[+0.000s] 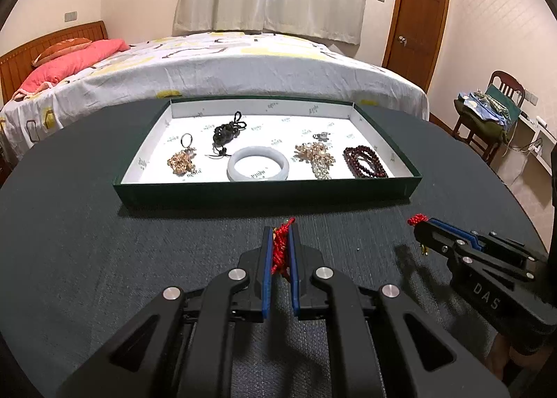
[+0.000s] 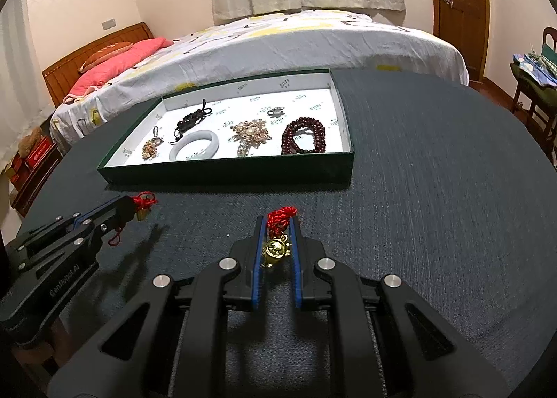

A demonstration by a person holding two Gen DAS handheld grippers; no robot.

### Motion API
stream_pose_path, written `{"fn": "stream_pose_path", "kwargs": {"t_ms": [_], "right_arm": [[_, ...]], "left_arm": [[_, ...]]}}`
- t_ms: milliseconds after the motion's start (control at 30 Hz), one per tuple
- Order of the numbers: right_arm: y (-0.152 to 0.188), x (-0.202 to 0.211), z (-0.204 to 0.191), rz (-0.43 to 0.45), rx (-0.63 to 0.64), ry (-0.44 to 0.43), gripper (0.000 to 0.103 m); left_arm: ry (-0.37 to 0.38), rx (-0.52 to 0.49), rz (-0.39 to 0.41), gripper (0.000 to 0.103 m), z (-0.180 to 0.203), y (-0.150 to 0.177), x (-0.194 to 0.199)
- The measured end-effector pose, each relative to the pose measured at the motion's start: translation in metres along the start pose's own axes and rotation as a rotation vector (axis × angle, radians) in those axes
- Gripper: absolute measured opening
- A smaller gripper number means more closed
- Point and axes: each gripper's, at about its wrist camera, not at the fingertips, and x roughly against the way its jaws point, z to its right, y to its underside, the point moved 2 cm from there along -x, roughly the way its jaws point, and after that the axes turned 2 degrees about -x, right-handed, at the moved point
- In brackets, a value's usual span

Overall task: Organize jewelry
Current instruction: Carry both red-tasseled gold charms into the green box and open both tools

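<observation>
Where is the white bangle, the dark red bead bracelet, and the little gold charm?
white bangle (image 1: 258, 164), left wrist view, on its front rim.
dark red bead bracelet (image 1: 365, 162), left wrist view, on the bead strands.
gold charm (image 2: 275, 249), right wrist view, on its round face.

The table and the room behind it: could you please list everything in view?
Tray: one, green, white inside, on table.
Table: one, dark.
Bangle: one, pale, tray front.
Bead bracelet: one, dark red, tray right.
Brooches: two, gold, tray.
Knotted cord: one, black, tray.
Red charms: two, one per gripper; the right one has a gold bell.
Bed: one, white-yellow cover, behind.
Door: one, brown.
Left gripper: shut on charm.
Right gripper: shut on charm.
</observation>
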Motion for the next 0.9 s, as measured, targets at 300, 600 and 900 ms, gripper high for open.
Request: {"fn": "stream_pose_path", "kwargs": {"t_ms": [300,600,900], "right_arm": [[-0.003,0.003,-0.004,0.014,0.007,-0.004,0.014],[-0.016,0.009,-0.009,0.046,0.017,-0.011,0.014],[-0.048,0.016,-0.016,0.118,0.046,-0.017,0.014]], "left_arm": [[-0.007,0.005,0.013,0.009,-0.004,-0.004,0.003],[-0.017,0.012,0.041,0.009,-0.012,-0.016,0.008],[-0.018,0.013,0.096,0.009,-0.02,-0.044,0.01]]}}
